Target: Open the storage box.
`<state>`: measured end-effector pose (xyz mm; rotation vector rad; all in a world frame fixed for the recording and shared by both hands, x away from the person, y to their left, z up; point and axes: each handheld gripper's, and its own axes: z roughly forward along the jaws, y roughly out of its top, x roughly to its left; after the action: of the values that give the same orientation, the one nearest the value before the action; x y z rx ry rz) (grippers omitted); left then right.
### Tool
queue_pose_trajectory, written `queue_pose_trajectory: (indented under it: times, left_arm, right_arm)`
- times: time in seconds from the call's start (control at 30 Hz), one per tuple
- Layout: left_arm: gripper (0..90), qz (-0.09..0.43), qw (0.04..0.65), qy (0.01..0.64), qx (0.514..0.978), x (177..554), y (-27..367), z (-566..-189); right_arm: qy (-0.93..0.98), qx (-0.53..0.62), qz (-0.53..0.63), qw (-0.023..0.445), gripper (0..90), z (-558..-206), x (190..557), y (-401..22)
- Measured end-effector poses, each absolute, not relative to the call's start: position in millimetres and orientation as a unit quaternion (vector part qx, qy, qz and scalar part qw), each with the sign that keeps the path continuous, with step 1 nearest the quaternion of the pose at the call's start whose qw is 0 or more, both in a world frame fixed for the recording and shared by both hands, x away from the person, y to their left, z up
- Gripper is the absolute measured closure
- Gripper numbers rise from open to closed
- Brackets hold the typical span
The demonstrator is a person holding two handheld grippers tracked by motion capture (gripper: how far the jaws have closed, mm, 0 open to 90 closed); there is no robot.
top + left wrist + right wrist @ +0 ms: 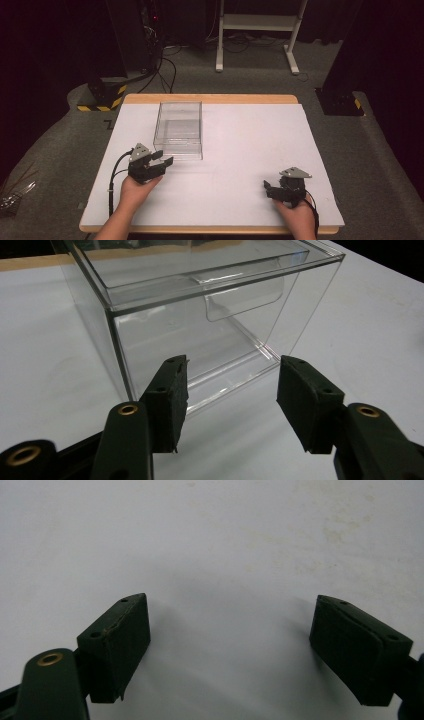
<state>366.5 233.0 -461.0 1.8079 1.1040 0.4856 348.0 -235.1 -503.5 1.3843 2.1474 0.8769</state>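
A clear acrylic drawer box [178,130] stands on the white desk [240,150], left of centre toward the far edge, its drawer front with a recessed pull [245,300] facing the person. The left hand-held gripper [162,161] sits just before the box's near left corner, jaws partly apart with nothing between them. The right hand-held gripper [270,190] rests well apart near the desk's right front, jaws wide and empty.
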Motion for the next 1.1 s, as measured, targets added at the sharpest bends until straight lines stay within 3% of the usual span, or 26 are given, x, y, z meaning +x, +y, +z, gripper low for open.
queue_pose_trajectory:
  times: [0.53, 0.9, 1.1]
  left_arm:
    - [48.2, 0.181, 0.451, 0.448, 0.750, 389.1, 227.7, -443.6]
    - [46.4, 0.188, 0.473, 0.442, 0.739, 394.5, 223.6, -453.6]
    - [52.7, 0.205, 0.480, 0.433, 0.735, 393.6, 223.0, -459.3]
  right_arm:
    - [0.776, 0.500, 0.316, 0.218, 16.3, -503.5, 348.0, -235.0]
    - [0.776, 0.500, 0.317, 0.219, 16.3, -503.5, 348.0, -235.0]
    - [0.776, 0.500, 0.317, 0.219, 16.3, -503.6, 348.0, -235.0]
